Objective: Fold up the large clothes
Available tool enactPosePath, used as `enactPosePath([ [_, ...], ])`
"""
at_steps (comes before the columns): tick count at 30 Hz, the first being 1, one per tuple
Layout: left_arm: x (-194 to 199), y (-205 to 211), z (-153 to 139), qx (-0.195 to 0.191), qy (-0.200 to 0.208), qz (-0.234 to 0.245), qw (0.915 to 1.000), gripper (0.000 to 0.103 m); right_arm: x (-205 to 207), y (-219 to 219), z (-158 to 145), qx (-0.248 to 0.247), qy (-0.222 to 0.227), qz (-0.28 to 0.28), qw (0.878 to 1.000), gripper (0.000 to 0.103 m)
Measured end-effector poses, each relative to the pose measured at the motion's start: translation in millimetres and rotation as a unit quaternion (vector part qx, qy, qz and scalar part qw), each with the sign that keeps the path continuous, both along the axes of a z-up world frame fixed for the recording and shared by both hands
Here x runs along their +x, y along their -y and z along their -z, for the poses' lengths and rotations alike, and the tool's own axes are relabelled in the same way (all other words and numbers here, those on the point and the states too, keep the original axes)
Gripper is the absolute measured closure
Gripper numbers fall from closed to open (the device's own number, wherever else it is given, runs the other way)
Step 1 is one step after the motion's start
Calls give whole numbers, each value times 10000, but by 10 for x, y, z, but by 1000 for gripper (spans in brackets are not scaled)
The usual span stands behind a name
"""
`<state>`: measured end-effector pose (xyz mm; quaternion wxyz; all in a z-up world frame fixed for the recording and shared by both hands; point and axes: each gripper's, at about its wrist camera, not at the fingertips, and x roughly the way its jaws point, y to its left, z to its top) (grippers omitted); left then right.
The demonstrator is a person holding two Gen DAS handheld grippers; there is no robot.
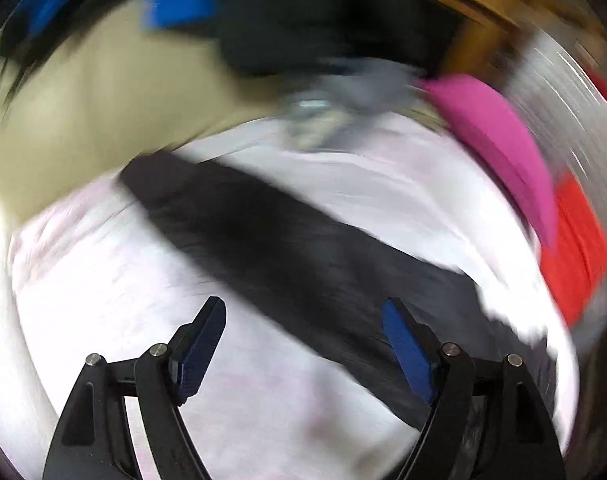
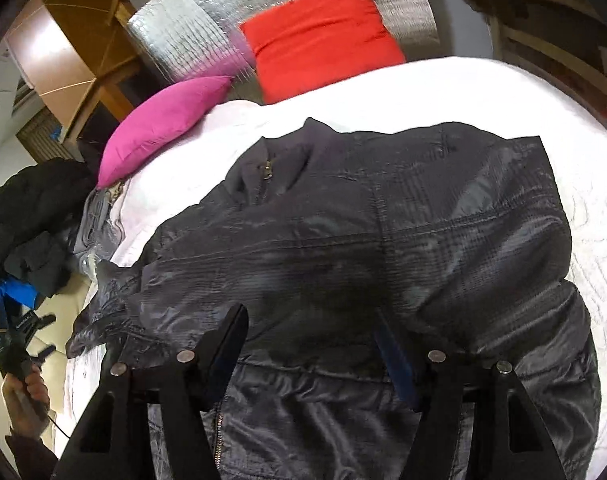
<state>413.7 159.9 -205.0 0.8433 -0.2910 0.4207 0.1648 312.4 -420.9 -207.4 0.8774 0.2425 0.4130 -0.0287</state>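
Right wrist view, shiny quilted dark jacket (image 2: 363,248) on white bedsheet (image 2: 483,92), pink pillow (image 2: 163,120) at ten o'clock, right gripper (image 2: 311,344) and left gripper (image 1: 303,332) jaws both spread wide, empty

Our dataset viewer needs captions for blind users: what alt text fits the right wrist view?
A dark shiny jacket lies spread on a white bed cover, with the open right gripper just above it, holding nothing. Behind are a pink pillow and a red pillow.
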Motion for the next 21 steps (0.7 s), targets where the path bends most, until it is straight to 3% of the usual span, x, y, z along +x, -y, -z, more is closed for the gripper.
enactPosePath([
  [3,-3,-413,260,-696,33,-450,9966,23,-24,-14,-34,-35,-10,-34,10000,34],
  [8,99,-694,675,-1679,117,-644,9836,25,-5,-17,-38,-72,20,-42,10000,34],
  [11,227,-767,892,-2153,268,-768,9732,38,-7,-24,-53,-138,45,-25,9999,34],
  [13,289,-810,949,-2200,359,-802,9715,44,-6,-3,-56,-142,57,-7,9999,34],
  [14,324,-847,1008,-2192,341,-873,9712,56,-3,7,-56,-144,51,-2,9999,34],
  [15,318,-873,1009,-2205,335,-911,9705,76,-2,22,-53,-148,41,17,9999,34],
  [16,344,-889,1034,-2211,334,-916,9704,83,-4,36,-51,-150,41,38,9999,34],
  [19,404,-838,903,-1880,411,-825,9778,93,-21,85,-65,-205,53,78,9997,34],
  [21,405,-674,577,-1309,693,-603,9871,96,-42,132,-83,-202,88,157,9996,34],
])
